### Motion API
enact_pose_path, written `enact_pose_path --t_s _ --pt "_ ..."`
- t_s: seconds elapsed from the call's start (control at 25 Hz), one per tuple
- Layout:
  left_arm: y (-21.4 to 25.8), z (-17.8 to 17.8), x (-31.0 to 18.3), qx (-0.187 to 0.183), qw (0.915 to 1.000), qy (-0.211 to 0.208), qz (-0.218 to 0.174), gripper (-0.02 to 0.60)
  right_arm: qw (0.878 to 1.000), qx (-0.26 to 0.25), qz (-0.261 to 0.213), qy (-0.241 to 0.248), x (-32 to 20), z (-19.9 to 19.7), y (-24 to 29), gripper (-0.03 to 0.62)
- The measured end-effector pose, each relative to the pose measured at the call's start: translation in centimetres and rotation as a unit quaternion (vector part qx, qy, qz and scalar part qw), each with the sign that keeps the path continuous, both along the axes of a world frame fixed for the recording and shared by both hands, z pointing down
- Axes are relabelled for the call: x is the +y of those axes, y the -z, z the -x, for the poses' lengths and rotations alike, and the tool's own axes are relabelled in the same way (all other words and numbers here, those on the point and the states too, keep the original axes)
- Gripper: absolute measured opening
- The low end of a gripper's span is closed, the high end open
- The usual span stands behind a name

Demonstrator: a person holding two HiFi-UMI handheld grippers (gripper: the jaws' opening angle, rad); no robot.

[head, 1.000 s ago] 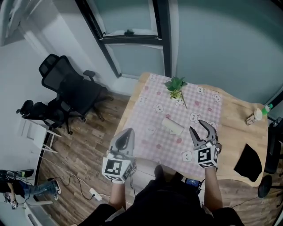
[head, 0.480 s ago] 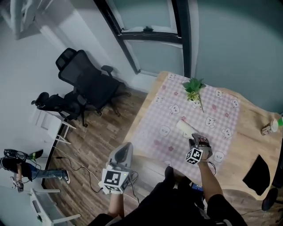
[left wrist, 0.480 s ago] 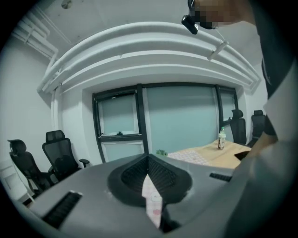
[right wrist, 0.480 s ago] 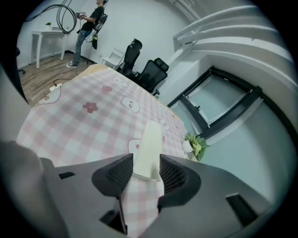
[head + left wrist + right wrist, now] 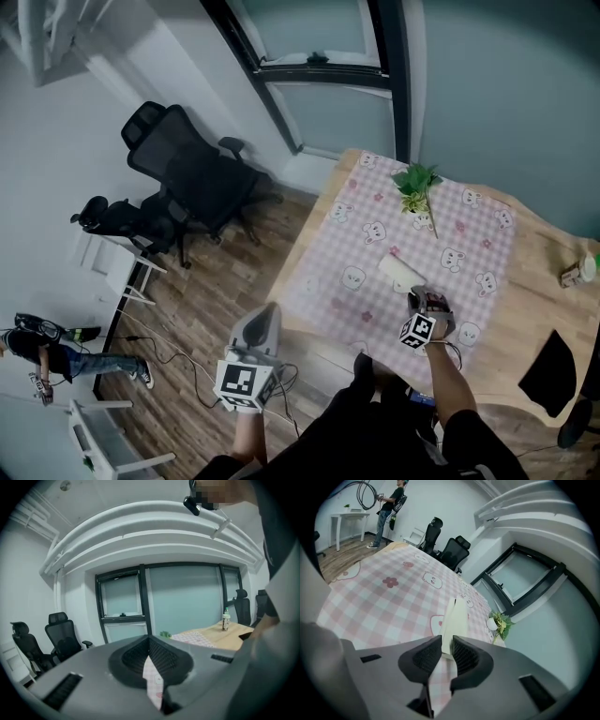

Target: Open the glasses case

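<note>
A cream glasses case (image 5: 398, 272) lies shut on the pink checked tablecloth (image 5: 370, 230), near the table's front edge. My right gripper (image 5: 420, 300) sits low at the case's near end. In the right gripper view the case (image 5: 457, 618) runs away from the jaws, its near end fills the narrow gap between the pads (image 5: 425, 656), and the jaws are closing on it. My left gripper (image 5: 266, 311) hangs left of the table, over the wooden floor, with nothing in it. In the left gripper view its tips (image 5: 149, 644) meet.
A small potted plant (image 5: 417, 183) stands at the cloth's far edge. A small bottle (image 5: 577, 272) and a black object (image 5: 548, 361) lie on the bare wood at the right. Office chairs (image 5: 183, 178) stand left of the table. A person (image 5: 37, 361) stands far left.
My right gripper has dropped from above the table down to the case's near end, and its wide-open jaws have narrowed round it. The left gripper has shifted only slightly.
</note>
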State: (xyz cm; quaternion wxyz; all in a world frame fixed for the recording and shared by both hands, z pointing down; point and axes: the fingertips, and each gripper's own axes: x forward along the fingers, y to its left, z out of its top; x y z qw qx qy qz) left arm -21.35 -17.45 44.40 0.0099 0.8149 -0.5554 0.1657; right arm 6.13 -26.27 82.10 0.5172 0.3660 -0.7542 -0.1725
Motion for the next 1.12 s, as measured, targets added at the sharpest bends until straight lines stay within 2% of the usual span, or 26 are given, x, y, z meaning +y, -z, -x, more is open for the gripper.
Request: enact_pose_path --t_s 0.08,0.2,0.32,0.44,0.68,0.84,0.96,1.04,1.12 --pt "0.0 -0.3 -0.2 0.005 1.0000 0.000 0.001 -0.002 1.000 -0.026 0.001 -0.011 -0.2 -0.3 0.8 0.062" --pt "-0.2 -0.5 -0.4 -0.005 0.9999 -0.011 -0.006 -0.002 0.993 -0.100 0.028 -0.055 -1.2 -1.6 2.3 0.041" --pt "0.1 -0.7 -0.5 0.000 1.0000 -0.007 -0.003 -0.001 0.975 -0.181 0.077 -0.100 -2.9 -3.2 3.4 0.038" --pt "0.1 -0.9 -0.5 0.004 1.0000 -0.002 0.002 -0.001 0.955 -0.236 0.112 -0.144 -5.2 -5.2 3.7 0.036" --pt "-0.6 -0.9 -0.3 -0.015 0.9999 -0.006 0.002 -0.002 0.928 -0.278 0.149 -0.196 -8.7 -8.2 1.9 0.035" --pt "-0.7 -0.6 0.1 -0.017 0.9998 0.007 0.009 -0.002 0.920 -0.287 0.160 -0.215 -9.8 -9.3 0.7 0.035" --pt "-0.9 -0.5 0.3 -0.018 0.9996 0.014 0.014 -0.002 0.907 -0.305 0.167 -0.236 -10.1 -10.0 -0.1 0.035" --pt "-1.0 -0.3 0.5 -0.025 0.9996 0.010 0.011 -0.002 0.895 -0.327 0.175 -0.248 -10.1 -10.1 -0.1 0.037" --pt "-0.8 -0.3 0.6 -0.022 0.9996 0.012 0.012 -0.002 0.873 -0.369 0.187 -0.259 -10.1 -10.1 0.3 0.037"
